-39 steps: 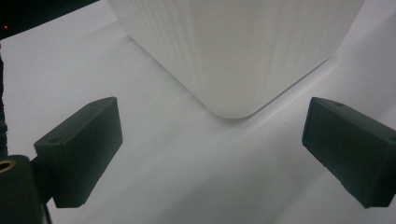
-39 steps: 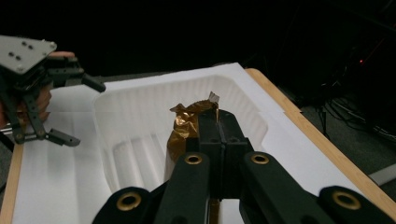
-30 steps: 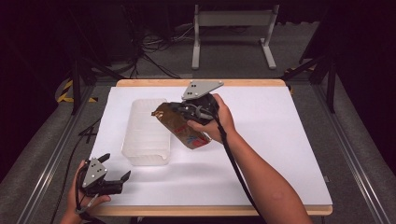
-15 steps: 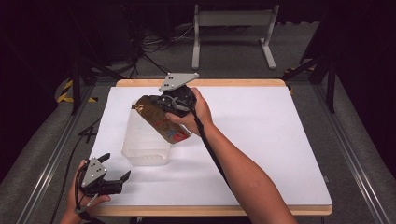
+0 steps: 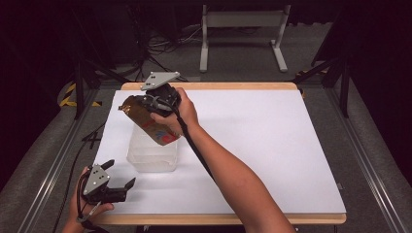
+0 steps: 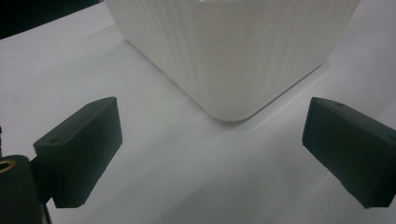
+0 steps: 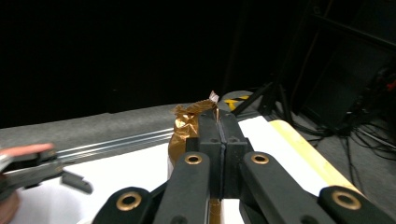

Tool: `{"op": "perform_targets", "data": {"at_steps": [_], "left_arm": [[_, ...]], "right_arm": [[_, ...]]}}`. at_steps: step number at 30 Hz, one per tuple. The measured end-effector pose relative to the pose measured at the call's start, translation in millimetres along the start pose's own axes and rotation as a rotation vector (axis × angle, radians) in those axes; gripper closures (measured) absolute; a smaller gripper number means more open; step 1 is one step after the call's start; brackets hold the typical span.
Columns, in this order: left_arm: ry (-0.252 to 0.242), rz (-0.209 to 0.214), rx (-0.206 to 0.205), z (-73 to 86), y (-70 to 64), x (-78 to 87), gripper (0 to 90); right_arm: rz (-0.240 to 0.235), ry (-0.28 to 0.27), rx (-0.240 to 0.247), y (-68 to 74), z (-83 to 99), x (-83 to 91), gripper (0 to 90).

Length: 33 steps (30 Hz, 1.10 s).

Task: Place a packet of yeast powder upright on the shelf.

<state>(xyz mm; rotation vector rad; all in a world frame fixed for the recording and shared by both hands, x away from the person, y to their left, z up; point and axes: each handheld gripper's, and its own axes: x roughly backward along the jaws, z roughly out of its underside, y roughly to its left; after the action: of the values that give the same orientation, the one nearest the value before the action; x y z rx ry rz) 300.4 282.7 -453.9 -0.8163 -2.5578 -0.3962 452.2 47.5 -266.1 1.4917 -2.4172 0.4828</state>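
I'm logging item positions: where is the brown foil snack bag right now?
In the high view, the brown foil snack bag hangs clamped in the right gripper, tilted above the far end of the clear ribbed plastic tub on the table's left half.

Right arm: bare forearm reaches from the bottom edge diagonally up and left across the desk (image 5: 272,145), raised above it.
Right hand (image 5: 177,109): wrapped around the tool's body, grey plate on top.
Right tongs (image 5: 141,104): jaws pressed together, clamping the crinkled top of a brown packet (image 5: 148,124), held tilted in the air.
Left hand (image 5: 85,206): low at the near left corner.
Left tongs (image 5: 121,179): jaws spread wide, nothing between them, pointing right.
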Motion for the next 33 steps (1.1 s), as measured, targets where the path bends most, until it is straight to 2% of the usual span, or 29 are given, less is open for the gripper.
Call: {"op": "perform_targets", "data": {"at_steps": [4,8,15,20,23,27,28,30,33], "left_arm": [[-0.001,0.003,0.002,0.5,0.4,0.3,5.8],[-0.001,0.004,0.002,0.6,0.4,0.5,5.8],[0.000,0.002,0.002,0.6,0.4,0.5,5.8],[0.001,0.002,0.001,0.2,0.2,0.1,5.8],[0.006,0.003,-0.003,0.1,-0.1,-0.2,5.8],[0.005,0.006,-0.002,0.2,-0.4,0.0,5.8],[0.006,0.008,-0.004,0.2,-0.5,-0.1,5.8],[0.007,0.007,-0.004,0.3,-0.4,-0.3,5.8],[0.007,0.009,-0.005,0.3,-0.2,-0.5,5.8]], "right_arm": [[0.019,-0.006,-0.020,2.7,-0.8,-11.8,90.0],[0.038,-0.005,-0.020,5.4,0.0,-17.1,90.0],[0.023,-0.050,-0.071,8.9,7.4,-19.2,90.0],[-0.009,-0.066,-0.054,21.4,3.3,-13.9,90.0],[0.000,-0.053,-0.028,25.8,1.5,-13.2,90.0],[-0.014,-0.046,-0.023,33.1,2.5,-16.4,90.0],[-0.002,-0.032,-0.014,35.2,6.4,-19.1,90.0],[-0.013,-0.025,-0.039,33.0,12.8,-21.9,90.0],[-0.009,-0.012,-0.033,32.0,21.5,-23.8,90.0]]}}
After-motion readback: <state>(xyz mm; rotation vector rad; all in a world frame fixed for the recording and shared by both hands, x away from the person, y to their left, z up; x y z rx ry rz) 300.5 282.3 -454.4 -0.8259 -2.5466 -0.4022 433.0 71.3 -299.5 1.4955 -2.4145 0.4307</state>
